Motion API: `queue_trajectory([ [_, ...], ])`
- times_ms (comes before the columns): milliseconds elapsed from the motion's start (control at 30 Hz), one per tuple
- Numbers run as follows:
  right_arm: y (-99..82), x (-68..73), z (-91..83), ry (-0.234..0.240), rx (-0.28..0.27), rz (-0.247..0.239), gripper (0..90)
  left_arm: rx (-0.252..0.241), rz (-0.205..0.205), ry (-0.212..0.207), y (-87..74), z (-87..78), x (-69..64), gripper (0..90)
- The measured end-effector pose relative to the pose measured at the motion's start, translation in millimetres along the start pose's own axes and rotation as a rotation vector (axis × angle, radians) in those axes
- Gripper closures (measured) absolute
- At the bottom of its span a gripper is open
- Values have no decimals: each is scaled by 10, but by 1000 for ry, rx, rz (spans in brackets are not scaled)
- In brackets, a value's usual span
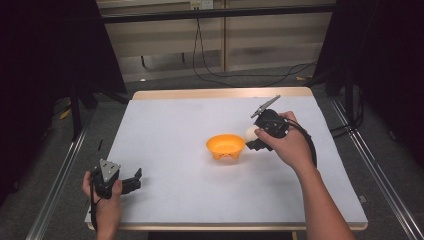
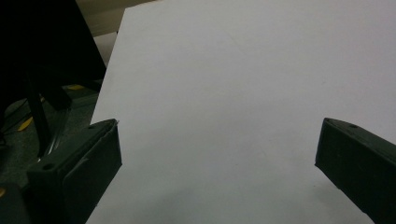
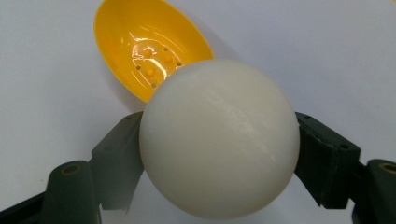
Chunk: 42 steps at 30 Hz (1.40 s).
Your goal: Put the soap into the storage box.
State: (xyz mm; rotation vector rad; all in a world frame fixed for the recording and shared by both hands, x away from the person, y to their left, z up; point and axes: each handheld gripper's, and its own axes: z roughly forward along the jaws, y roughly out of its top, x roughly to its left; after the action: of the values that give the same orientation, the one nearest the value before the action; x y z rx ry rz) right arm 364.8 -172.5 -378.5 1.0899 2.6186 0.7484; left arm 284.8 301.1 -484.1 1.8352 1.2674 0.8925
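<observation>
White ball [image 3: 219, 140] clamped between the two black jaws of the right hand-held gripper [image 3: 219, 154], one jaw pressed to each side; ball sits off the bench surface, just beside the near rim of the orange bowl [image 3: 144, 51]; in the high view the ball [image 1: 250, 133] shows at the bowl's [image 1: 225, 146] right edge, not yet over the hollow. Bowl upright, empty, small holes and studs in its bottom; it stands a little right of the bench's middle.

Step in hand, as I judge it: carrying the ball to the bowl, the drop not yet made. Next move calls for a short travel forward along the jaws' line until the ball hangs over the bowl's middle, then a slight lowering and a parting of the jaws; a release too high could let a round, smooth ball bounce out, and a light plastic bowl may slide if the rim is nudged.

Left hand-held gripper [image 1: 131, 183] rests at the near left corner of the bench [image 1: 165, 120], jaws wide apart with nothing between them; well apart from the bowl.

Room: white surface bare all round the bowl; right edge and far edge both well away from the right gripper [image 1: 254, 142]; left gripper sits close to the left edge, dark floor and a rail just beyond it.
</observation>
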Motion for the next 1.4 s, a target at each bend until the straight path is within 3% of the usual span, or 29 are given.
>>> queue_trajectory([
  [867, 312, 228, 200, 44, -4, -48, 245, 3, 4, 0, 2, 3, -2, 3],
  [1400, 454, 362, 441, 65, 13, -65, 244, 10, 10, -3, 4, 10, -4, 2],
])
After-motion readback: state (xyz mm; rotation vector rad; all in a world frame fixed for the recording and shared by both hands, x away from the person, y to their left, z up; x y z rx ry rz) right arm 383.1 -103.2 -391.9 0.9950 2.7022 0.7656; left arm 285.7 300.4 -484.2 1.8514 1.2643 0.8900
